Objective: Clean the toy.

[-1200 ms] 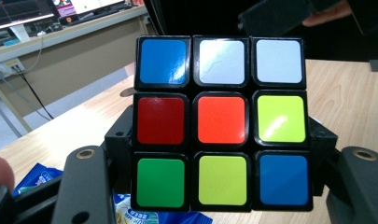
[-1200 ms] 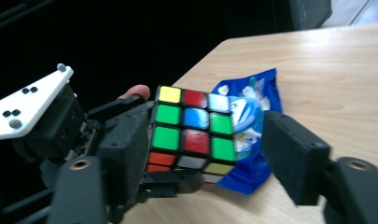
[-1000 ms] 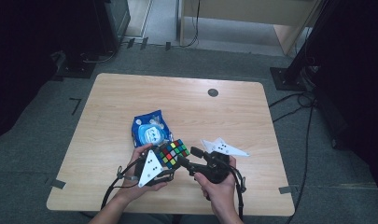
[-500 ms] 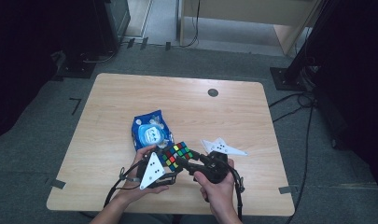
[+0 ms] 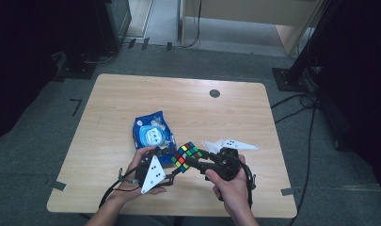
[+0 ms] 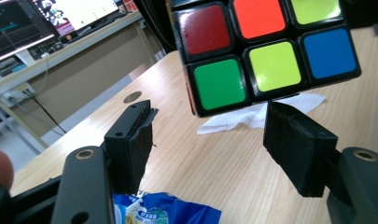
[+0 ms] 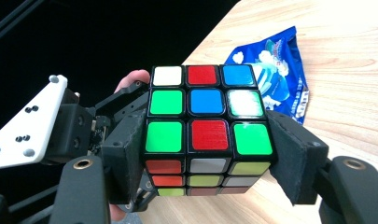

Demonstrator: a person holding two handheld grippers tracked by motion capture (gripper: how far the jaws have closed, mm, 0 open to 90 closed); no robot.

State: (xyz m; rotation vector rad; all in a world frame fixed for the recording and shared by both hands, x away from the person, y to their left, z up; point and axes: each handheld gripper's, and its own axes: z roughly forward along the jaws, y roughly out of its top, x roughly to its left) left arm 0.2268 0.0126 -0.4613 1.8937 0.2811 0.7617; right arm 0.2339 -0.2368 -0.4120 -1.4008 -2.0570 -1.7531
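Since the earlier high view, the right gripper (image 5: 194,160) had closed its jaws somewhat onto the cube (image 5: 186,156) and shifted slightly, while the left gripper (image 5: 168,165) kept its place. In the right gripper view, both pads pressed the cube's (image 7: 206,128) lower layer from either side: this claw was grasping the cube, held clear of the table (image 5: 131,94).

In the left gripper view, the left claw stood released, jaws spread, with the cube (image 6: 263,51) just above and beyond the pads, untouched by either.

Beyond the jaws lay a blue packet (image 5: 152,134), just past the left claw, and a white tissue (image 5: 214,144), just behind the right gripper. Both rested on the table, apart from the cube.

Judgement: the step in hand appeared to be a two-handed turning of the cube, with the right claw serving as the anchor. The next move would call for the left jaws to rise around the free upper layers, close squarely on opposite faces, then twist without loosening the right grip. A skewed bite would risk jamming a layer.
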